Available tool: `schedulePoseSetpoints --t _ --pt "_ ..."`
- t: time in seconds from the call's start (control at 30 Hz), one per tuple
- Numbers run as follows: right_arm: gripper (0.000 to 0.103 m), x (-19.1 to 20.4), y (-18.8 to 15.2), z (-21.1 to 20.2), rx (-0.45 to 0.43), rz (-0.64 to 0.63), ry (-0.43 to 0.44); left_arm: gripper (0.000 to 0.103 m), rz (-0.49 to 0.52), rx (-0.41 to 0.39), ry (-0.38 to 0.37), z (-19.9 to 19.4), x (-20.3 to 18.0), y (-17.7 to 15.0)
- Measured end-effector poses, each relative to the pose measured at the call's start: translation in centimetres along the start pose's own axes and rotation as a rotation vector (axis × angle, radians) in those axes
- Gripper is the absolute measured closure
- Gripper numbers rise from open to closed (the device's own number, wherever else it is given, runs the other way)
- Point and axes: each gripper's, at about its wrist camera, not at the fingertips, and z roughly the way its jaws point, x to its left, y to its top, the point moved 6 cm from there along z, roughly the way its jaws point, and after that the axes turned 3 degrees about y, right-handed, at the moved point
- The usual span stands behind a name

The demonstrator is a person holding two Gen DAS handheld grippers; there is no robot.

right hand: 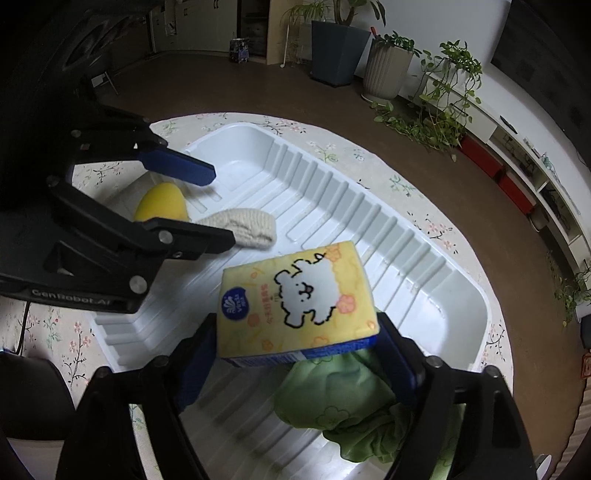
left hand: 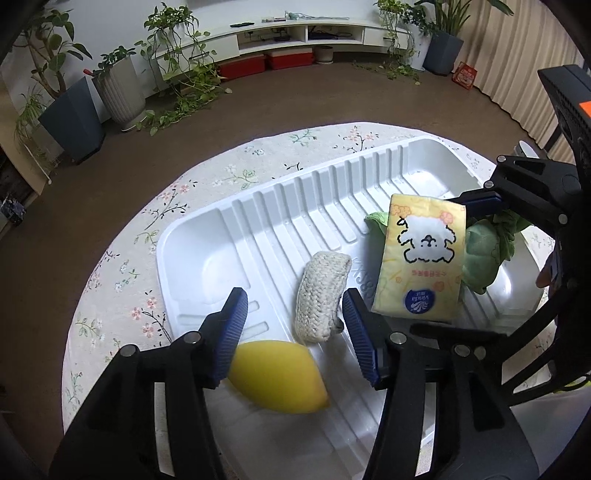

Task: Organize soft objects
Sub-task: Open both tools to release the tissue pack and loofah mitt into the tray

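Observation:
A white ribbed tray (left hand: pixel 314 195) sits on a round floral table. In it lie a yellow sponge (left hand: pixel 277 376), a cream knitted cloth (left hand: pixel 321 291) and a green plush cabbage (left hand: pixel 484 251). My left gripper (left hand: pixel 291 332) is open and empty, low over the tray, its fingers on either side of the sponge and cloth; it also shows in the right wrist view (right hand: pixel 218 203). My right gripper (right hand: pixel 295 354) is shut on a yellow tissue pack (right hand: pixel 295 299) with a bear drawing, held above the tray (right hand: pixel 369 236) and over the cabbage (right hand: pixel 343 398). The pack (left hand: pixel 421 258) also shows in the left wrist view.
The table wears a floral cloth (left hand: pixel 122 280) and ends in a round edge near the tray. Beyond it lie brown floor, potted plants (left hand: pixel 122 88), a white low shelf (left hand: pixel 295 33) and a curtain (left hand: pixel 517 74).

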Motion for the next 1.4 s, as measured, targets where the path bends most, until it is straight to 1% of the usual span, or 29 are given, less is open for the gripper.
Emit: schedulePoseSetpoints --t 0.07,0.1,0.13,0.17,0.23,0.27,0.3,0.33,0.4,0.43,0.6,0.77,1.07,1.27,1.4 --pt "0.011 0.1 0.0 -0.1 0.0 -0.001 -0.006 0.051 -0.004 -0.008 0.002 -0.3 0.1 0.0" --pt "0.008 0.1 0.0 -0.1 0.001 -0.001 -0.008 0.049 -0.007 -0.013 0.0 -0.4 0.2 0.0" --pt "0.006 0.2 -0.1 -0.1 0.002 -0.001 -0.009 0.043 -0.009 -0.016 -0.003 -0.5 0.2 0.0" --pt "0.0 0.2 -0.1 -0.2 0.002 -0.001 -0.007 0.04 -0.009 -0.018 -0.003 -0.6 0.3 0.1" --pt "0.0 0.3 -0.2 -0.3 0.004 -0.002 -0.001 0.031 -0.005 -0.025 -0.003 -0.7 0.3 0.2" --pt "0.0 0.3 -0.3 -0.5 0.004 -0.001 -0.001 0.028 -0.003 -0.028 -0.003 -0.8 0.3 0.2" --pt "0.0 0.2 -0.3 -0.7 0.002 0.001 -0.002 0.021 -0.002 -0.031 -0.002 -0.9 0.2 0.2" --pt "0.0 0.1 -0.3 -0.9 -0.006 0.005 -0.005 0.011 -0.002 -0.034 0.0 -1.0 0.3 0.3" --pt "0.0 -0.3 -0.4 -1.6 -0.025 0.017 -0.018 0.003 -0.008 -0.043 0.005 -1.3 0.4 0.4" --pt "0.0 -0.6 -0.3 -2.1 -0.037 0.026 -0.027 0.001 -0.016 -0.052 0.009 -1.5 0.6 0.5" --pt "0.0 -1.9 -0.3 -4.5 -0.09 0.075 -0.063 0.0 -0.062 -0.089 0.054 -2.9 1.8 0.7" --pt "0.0 -3.2 -0.3 -6.4 -0.13 0.124 -0.081 0.0 -0.088 -0.13 0.077 -4.4 2.8 0.9" --pt "0.0 -5.2 -1.1 -9.2 -0.182 0.211 -0.104 0.0 -0.111 -0.148 0.09 -6.5 3.4 0.1" --pt "0.0 -5.4 -1.8 -10.8 -0.195 0.217 -0.127 0.0 -0.12 -0.162 0.091 -7.7 3.5 -0.8" --pt "0.0 -5.8 -2.6 -12.3 -0.21 0.228 -0.146 0.0 -0.143 -0.182 0.102 -9.5 4.2 -1.9"
